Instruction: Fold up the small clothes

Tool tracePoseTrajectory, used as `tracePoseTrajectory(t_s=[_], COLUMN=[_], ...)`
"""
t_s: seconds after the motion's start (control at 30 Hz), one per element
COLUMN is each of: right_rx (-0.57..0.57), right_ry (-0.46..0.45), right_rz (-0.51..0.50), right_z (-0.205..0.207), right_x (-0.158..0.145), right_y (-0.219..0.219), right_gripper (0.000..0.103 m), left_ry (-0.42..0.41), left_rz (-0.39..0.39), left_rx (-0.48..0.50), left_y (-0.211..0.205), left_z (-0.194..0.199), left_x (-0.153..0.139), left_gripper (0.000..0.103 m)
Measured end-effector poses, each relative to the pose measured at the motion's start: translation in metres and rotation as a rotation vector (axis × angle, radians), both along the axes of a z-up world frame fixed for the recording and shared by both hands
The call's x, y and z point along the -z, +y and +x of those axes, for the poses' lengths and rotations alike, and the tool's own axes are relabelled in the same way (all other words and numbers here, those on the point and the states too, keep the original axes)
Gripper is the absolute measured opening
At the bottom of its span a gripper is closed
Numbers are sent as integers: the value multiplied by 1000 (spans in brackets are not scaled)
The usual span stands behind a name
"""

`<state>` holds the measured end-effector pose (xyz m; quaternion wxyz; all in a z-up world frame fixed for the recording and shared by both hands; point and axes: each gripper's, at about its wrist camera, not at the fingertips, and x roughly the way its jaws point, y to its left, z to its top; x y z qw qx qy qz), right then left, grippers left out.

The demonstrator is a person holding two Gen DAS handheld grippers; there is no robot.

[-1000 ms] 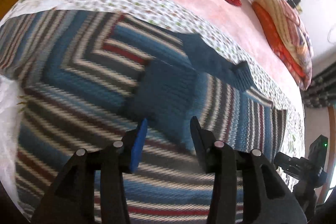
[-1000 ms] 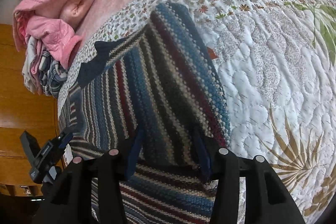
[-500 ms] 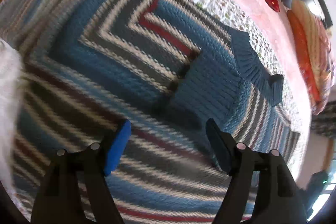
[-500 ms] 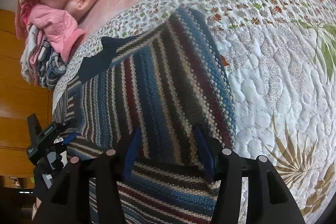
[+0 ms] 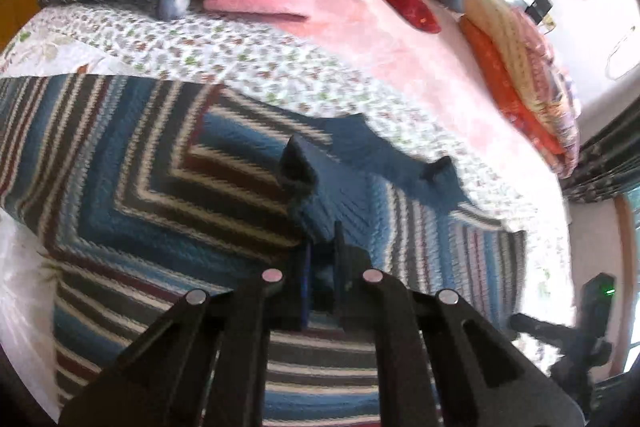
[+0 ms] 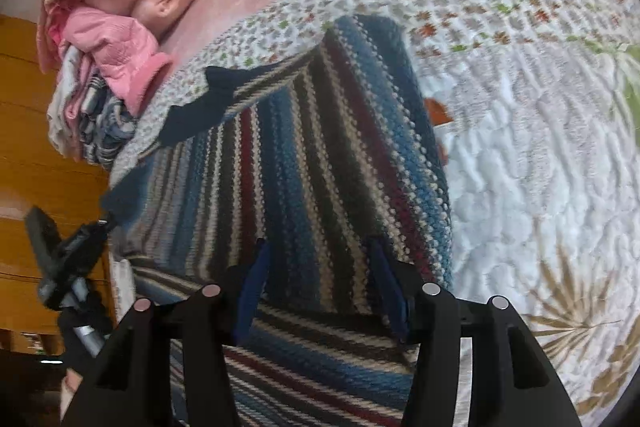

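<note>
**Left jaws pinching the sweater cuff, right jaws standing open**

The left gripper (image 5: 322, 259) is clamping nearly closed on the solid blue cuff of the striped knit sweater (image 5: 132, 163), which is lying spread ahead of the jaws on the quilted bedspread (image 5: 248, 55). The right gripper (image 6: 320, 279) is holding its jaws wide apart, gripping nothing, with a folded striped panel (image 6: 340, 147) running forward between them. Likely risk: the thick, stretchy knit is slipping from the narrow pinch, or the sleeve is dragging the body askew.

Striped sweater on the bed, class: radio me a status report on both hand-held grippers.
Left hand-held gripper shut on striped sweater. Right hand-held gripper open over it. Sweater on quilt. Nothing in the way.
</note>
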<state>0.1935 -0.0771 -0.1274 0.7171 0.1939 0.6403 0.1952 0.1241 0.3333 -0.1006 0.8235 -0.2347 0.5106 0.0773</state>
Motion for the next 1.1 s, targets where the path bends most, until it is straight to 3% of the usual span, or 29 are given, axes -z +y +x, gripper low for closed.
tracePoseTrajectory(t_s=[0.13,0.2,0.3,0.33,0.43,0.53,0.63,0.77,0.83,0.97,1.1], right_rx=[-33,-44,-35,-23,30,70,49,37,45,39,22], right_ry=[-2,-10,-7,-14,-54,-57,-39,3,24,32,-9], right_rz=[-64,-76,-41,-16,61,106,65,-1,-22,-61,-67], right_z=[0,-1,1,2,5,6,6,6,5,4,2], right_x=[7,7,3,-3,-22,-27,-19,0,10,22,5], right_y=[11,13,8,4,-9,-18,-15,-11,-12,-11,-5], right_gripper=[54,54,54,54,56,56,56,56,55,54,56], left_ry=[116,111,93,63,-42,-77,-42,62,69,72,52], left_rz=[-12,-35,-25,-3,75,99,91,64,34,57,-6], left_rx=[-17,-42,-81,-94,-76,29,83,53,44,79,45], left_y=[10,15,19,20,15,-6,-18,-16,-12,-15,1], left_z=[-3,-8,-19,-23,-33,-27,-17,-10,-11,-10,-18], left_x=[38,44,28,18,-13,-25,-10,30,42,44,24], left_gripper=[14,20,28,27,40,42,43,43,41,42,42])
